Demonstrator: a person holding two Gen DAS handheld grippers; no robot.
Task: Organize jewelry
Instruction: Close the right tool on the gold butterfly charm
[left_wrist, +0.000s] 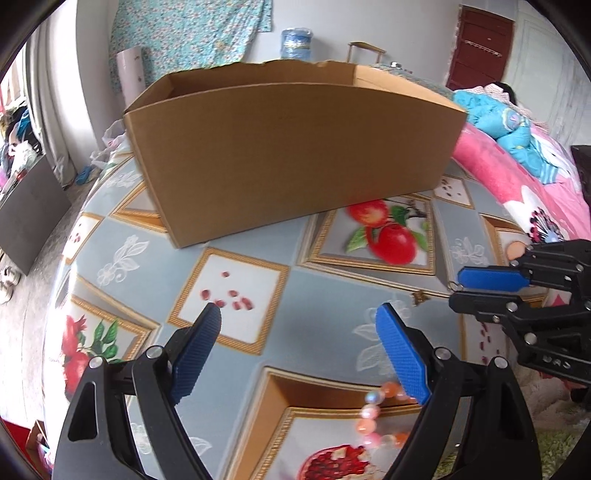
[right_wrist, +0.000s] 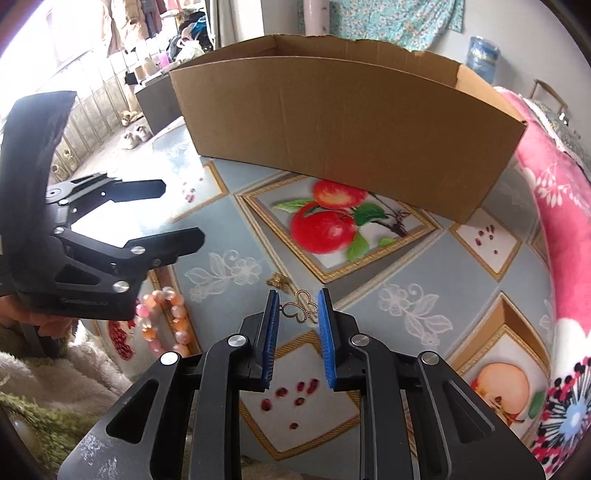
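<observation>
A gold butterfly pendant lies on the patterned tablecloth between the blue pads of my right gripper, whose jaws stand a little apart around it without closing on it. A second small gold piece lies just beyond; it also shows in the left wrist view. A pink and orange bead bracelet lies left, under my left gripper. In the left wrist view my left gripper is wide open and empty, the bracelet by its right finger. The right gripper is at the right.
An open brown cardboard box stands on the table behind the jewelry; it also shows in the right wrist view. A pink floral blanket lies on the right. White fleece and green fabric lie at the near left edge.
</observation>
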